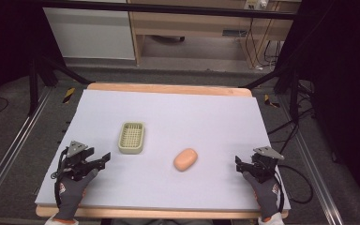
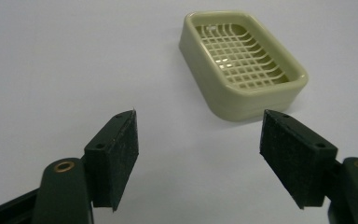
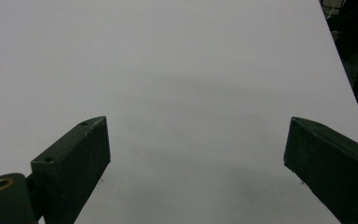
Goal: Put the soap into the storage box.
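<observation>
A pale green soap dish [image 1: 131, 137] with a grid floor lies empty on the white mat, left of centre. An orange oval soap bar [image 1: 185, 159] rests on the mat to its right, apart from it. My left gripper [image 1: 104, 159] is open at the near left, pointing toward the dish. In the left gripper view the soap dish [image 2: 244, 63] sits ahead and right of the left gripper [image 2: 198, 140], untouched. My right gripper [image 1: 238, 163] is open at the near right, well right of the soap. The right gripper [image 3: 196, 154] has bare mat between its jaws.
The white mat [image 1: 206, 117] covers a wooden table [image 1: 168, 88]. Metal frame rails and cables run along both sides of the table. A shelf unit stands on the floor beyond the far edge.
</observation>
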The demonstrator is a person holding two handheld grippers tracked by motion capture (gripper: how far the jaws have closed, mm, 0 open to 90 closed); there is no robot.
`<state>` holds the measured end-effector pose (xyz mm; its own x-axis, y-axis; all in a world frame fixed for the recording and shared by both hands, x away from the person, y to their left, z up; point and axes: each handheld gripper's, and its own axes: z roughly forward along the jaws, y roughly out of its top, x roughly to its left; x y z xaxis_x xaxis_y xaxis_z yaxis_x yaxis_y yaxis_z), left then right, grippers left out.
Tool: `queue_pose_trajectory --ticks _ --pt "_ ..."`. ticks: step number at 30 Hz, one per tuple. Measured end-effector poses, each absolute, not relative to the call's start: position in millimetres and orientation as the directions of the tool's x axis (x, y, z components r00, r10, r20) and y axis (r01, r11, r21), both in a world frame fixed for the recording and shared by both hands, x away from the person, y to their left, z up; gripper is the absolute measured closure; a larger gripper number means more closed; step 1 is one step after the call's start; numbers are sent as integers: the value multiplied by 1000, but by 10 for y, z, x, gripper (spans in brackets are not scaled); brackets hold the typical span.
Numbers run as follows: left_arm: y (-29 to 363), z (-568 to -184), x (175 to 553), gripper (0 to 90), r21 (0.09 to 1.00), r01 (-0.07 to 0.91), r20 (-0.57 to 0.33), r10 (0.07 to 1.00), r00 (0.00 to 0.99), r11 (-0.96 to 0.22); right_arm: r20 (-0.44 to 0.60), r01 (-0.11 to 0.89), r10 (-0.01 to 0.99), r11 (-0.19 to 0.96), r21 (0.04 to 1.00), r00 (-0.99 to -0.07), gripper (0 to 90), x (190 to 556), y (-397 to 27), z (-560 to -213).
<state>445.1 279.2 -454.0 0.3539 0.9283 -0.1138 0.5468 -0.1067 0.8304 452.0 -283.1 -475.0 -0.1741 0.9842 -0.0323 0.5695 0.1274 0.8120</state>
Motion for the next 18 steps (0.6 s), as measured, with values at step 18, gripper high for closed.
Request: queue_pose_trajectory --ticks 18 --pt "2490 -4440 4438 291 839 526 -119 893 434 -144 -51 567 987 128 814 -149 72 4499 -2835 -4753"
